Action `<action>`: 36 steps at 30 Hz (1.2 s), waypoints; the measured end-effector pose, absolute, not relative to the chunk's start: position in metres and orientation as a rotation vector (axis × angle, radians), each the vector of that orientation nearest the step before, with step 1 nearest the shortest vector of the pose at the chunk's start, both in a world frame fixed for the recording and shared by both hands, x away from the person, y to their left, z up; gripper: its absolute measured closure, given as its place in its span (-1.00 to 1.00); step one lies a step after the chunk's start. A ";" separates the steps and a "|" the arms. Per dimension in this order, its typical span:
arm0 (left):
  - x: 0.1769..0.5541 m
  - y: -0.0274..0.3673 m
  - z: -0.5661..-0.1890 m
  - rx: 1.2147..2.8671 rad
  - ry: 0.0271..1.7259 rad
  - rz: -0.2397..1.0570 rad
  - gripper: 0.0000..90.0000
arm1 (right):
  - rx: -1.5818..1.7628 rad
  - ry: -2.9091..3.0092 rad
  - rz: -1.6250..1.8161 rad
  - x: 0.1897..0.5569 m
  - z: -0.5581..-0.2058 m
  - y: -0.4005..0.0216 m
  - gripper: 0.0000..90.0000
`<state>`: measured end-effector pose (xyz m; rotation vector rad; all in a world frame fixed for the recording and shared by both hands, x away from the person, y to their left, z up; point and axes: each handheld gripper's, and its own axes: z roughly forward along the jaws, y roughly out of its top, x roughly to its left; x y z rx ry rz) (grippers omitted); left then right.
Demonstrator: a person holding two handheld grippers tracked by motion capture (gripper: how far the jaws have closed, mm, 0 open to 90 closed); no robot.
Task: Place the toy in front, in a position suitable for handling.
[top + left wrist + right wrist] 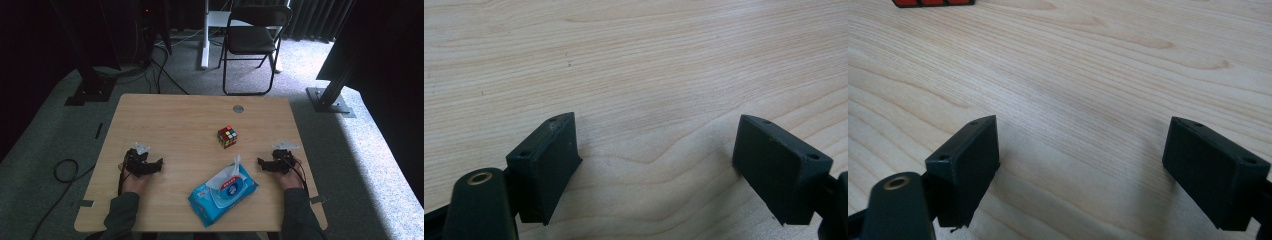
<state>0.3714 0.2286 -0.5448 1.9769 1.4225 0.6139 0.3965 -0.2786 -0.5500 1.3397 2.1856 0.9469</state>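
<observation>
A colourful puzzle cube (227,136) stands near the middle of the wooden table (175,115). In front of it lies a blue pack of wet wipes (223,194) with a white tissue sticking up from its lid. My left gripper (159,163) rests low over the table at the left, open, with bare wood between its jaws (654,155). My right gripper (260,162) sits at the right of the pack, also open over bare wood (1080,160). The cube's red lower edge (933,2) shows at the top left of the right gripper view.
A grey cable grommet (238,108) is set into the table near its far edge. Beyond the table stand a black folding chair (252,40), dark stands and cables on the carpet. Bare wood lies between the grippers and the far edge.
</observation>
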 end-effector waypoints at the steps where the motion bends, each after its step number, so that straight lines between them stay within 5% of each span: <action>1: 0.371 0.228 -0.545 1.976 1.426 0.616 -0.58 | 1.342 2.183 0.946 0.396 -0.550 -0.279 -0.67; 29: 0.373 0.231 -0.543 1.984 1.416 0.604 -0.52 | 1.365 2.162 0.937 0.380 -0.550 -0.282 -0.68; 36: 0.380 0.239 -0.538 1.974 1.444 0.516 -0.45 | 1.357 2.166 0.939 0.380 -0.550 -0.282 -0.65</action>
